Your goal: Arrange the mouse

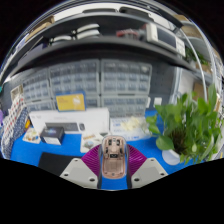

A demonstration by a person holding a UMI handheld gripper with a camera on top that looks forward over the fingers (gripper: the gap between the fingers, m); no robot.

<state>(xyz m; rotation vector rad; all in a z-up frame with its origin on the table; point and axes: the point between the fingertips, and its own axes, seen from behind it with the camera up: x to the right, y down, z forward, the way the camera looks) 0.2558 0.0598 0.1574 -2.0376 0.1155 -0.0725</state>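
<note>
A pale pink, see-through mouse (113, 157) is held between my gripper's (113, 162) two fingers, its nose pointing away from me. Both magenta pads (93, 160) press on its sides, so the gripper is shut on it. The mouse hangs above the blue table mat (25, 150), off the surface. Its rear end is hidden behind the gripper body.
A black mouse mat (55, 162) lies on the blue mat to the left. Beyond it stand a white box (66, 122) and a small black device (53, 134). A green potted plant (192, 125) stands at the right. Shelves with drawer cabinets (100, 82) fill the back.
</note>
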